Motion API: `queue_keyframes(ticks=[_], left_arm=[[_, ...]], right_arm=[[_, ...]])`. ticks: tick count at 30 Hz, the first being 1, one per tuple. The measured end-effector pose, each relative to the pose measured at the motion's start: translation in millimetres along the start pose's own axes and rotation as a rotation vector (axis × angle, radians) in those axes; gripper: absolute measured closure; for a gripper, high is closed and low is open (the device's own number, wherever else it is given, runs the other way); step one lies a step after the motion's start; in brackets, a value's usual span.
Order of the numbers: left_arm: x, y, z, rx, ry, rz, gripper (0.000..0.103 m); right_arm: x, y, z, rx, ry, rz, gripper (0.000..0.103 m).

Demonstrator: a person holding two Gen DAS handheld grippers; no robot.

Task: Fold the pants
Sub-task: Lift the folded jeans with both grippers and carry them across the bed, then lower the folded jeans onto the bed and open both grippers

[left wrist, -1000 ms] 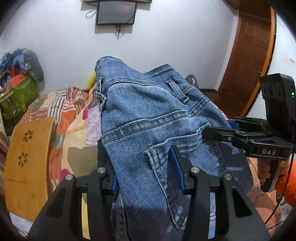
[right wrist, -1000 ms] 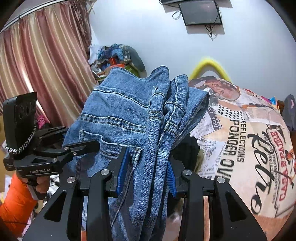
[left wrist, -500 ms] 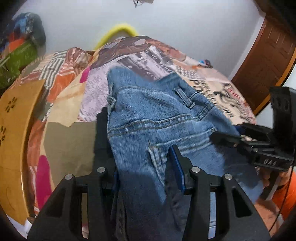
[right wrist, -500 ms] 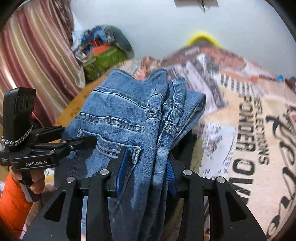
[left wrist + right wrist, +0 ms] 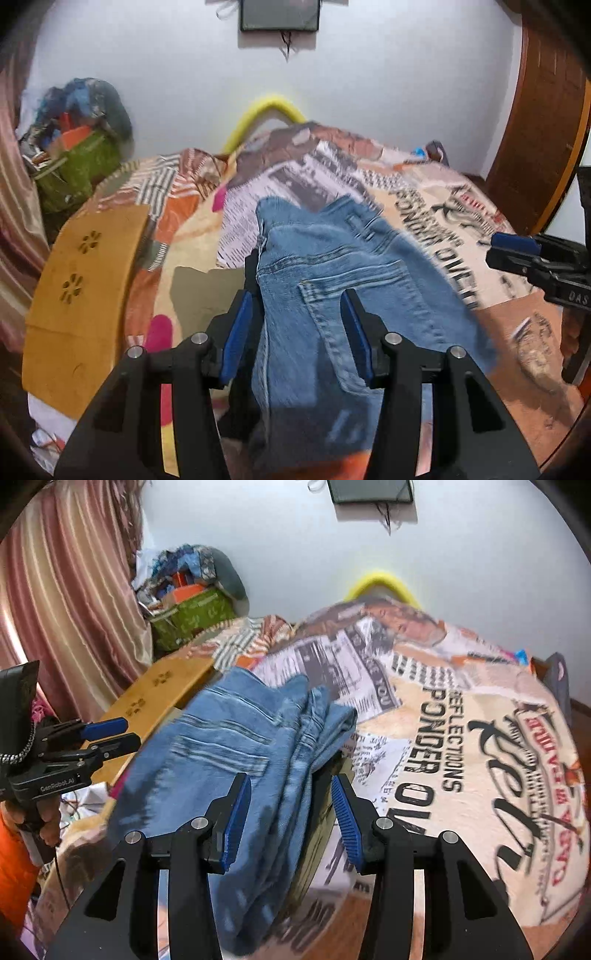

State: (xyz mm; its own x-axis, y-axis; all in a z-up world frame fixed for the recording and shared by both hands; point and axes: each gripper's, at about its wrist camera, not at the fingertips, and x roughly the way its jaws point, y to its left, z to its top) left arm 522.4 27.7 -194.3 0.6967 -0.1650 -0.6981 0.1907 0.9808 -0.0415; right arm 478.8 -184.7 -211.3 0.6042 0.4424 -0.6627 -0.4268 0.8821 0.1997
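Blurred jeans (image 5: 236, 760) between the right gripper (image 5: 291, 819) (opening), seemingly unpinched

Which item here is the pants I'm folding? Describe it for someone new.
Start at the bed's printed bedspread with bold black lettering. The jeans lie folded on its near left part, beside a wooden board. They are the only plain blue denim, with stitched seams and a back pocket.

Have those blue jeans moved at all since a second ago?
Yes. The jeans have come down: earlier their top edge stood against the white wall near the black screen; now they lie low over the printed bedspread.
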Motion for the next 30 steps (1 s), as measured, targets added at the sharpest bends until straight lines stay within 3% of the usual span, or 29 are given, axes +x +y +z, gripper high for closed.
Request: queue_keyframes(ticks=[10, 19, 25, 30], left_arm=[[-169.6, -39.2, -8.6, -0.022, -0.254, 0.031, 0.053], [-315.1, -89.7, -54.5, 0.025, -0.474, 0.055, 0.053], [-374.9, -113.9, -91.3, 0.016, -0.549, 0.057, 0.051], [-401.6, -126.6, -113.9, 0.009, -0.597, 0.076, 0.032]], right_arm=[[-139.6, 57.0, -3.4, -0.077, -0.246, 0.019, 0.06], [-259.6, 112.5, -33.1, -0.115, -0.428, 0.027, 0.06], [-316.8, 136.6, -65.4, -0.124, -0.524, 0.037, 0.06], [-334.0, 148.0, -85.0, -0.13, -0.572, 0.042, 0.048]])
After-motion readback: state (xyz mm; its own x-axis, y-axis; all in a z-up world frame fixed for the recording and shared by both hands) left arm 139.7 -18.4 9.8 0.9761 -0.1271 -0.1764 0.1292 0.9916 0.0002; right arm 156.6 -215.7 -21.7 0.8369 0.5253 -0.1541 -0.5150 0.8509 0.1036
